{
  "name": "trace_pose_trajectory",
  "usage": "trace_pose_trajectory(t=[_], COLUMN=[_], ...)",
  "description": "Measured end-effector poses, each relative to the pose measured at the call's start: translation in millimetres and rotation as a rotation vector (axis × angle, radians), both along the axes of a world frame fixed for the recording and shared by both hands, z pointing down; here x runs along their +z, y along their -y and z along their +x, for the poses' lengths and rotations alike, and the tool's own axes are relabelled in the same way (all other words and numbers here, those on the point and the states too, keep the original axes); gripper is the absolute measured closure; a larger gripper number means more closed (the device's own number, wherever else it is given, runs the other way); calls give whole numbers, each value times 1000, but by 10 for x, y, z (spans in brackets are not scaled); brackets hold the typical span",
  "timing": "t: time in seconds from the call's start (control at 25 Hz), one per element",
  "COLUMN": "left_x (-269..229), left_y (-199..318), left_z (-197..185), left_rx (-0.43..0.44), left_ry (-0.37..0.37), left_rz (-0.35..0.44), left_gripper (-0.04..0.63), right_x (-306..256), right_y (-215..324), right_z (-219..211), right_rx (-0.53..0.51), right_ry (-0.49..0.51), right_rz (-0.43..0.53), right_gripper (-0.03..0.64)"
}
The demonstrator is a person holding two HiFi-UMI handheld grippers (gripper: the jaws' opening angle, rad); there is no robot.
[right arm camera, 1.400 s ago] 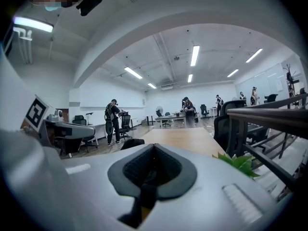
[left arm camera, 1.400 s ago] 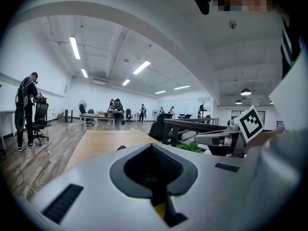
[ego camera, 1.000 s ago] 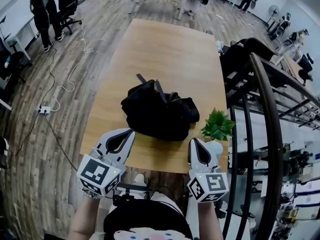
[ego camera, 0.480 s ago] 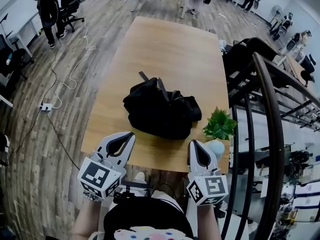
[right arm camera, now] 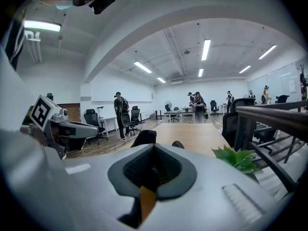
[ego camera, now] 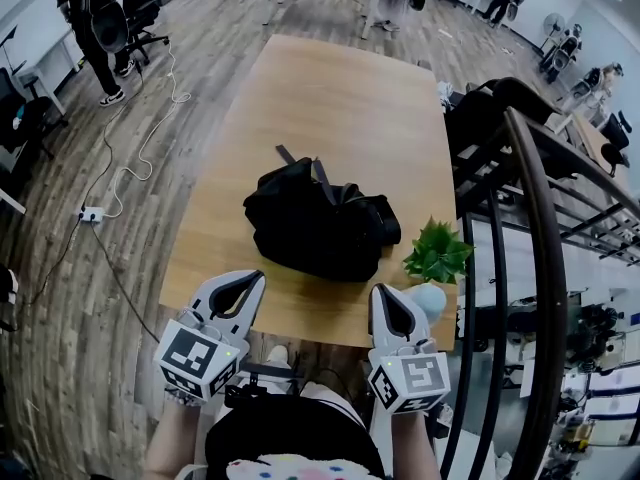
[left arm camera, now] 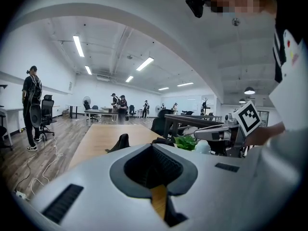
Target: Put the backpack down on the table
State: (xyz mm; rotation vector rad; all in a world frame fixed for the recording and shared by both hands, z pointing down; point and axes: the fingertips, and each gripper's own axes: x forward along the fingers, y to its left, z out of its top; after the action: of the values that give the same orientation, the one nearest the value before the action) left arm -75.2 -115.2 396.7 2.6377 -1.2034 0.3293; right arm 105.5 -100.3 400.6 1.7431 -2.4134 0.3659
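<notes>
A black backpack [ego camera: 318, 218] lies slumped on the near half of the wooden table [ego camera: 330, 98], its straps trailing toward the far side. My left gripper [ego camera: 255, 275] hovers at the table's front edge, left of the bag and apart from it, shut with nothing in it. My right gripper [ego camera: 377, 290] is at the front edge on the right, also shut and empty. In the left gripper view the backpack [left arm camera: 120, 141] peeks above the closed left gripper [left arm camera: 153, 145]. In the right gripper view the backpack [right arm camera: 144, 137] rises just beyond the right gripper [right arm camera: 154, 146].
A small green plant [ego camera: 437, 251] in a white pot [ego camera: 431, 298] stands at the table's front right corner, beside my right gripper. A dark metal railing [ego camera: 530, 218] and black chairs [ego camera: 480, 108] border the right side. A power strip [ego camera: 90, 215] with cables lies on the floor at left. A person [ego camera: 95, 18] stands far left.
Nothing much: the backpack lies unmoved and both grippers stay shut by the front edge. The person at far left has shifted position.
</notes>
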Motion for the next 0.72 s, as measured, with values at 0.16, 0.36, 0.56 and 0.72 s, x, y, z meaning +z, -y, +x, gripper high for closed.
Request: trace_pose_trajectory(t=[0.16,0.36,0.56,0.72], left_x=[21,21,37,24], left_y=[9,4,3,-16], left_z=[33,92,166,196], left_rx=[3,7,22,28], left_ry=[14,18,17,13], left_rz=[-1,3,6,7], left_gripper=[589,589,589,589], right_x=[18,40,36,27], right_y=[-3,-22,-41,-59], right_z=[6,-21,-67,-56], right_rx=[-3,-22,-42,-40], right_ry=[25,20,51,60], right_rz=[-7,-16,-17,-19], right_gripper=[607,607,607,607])
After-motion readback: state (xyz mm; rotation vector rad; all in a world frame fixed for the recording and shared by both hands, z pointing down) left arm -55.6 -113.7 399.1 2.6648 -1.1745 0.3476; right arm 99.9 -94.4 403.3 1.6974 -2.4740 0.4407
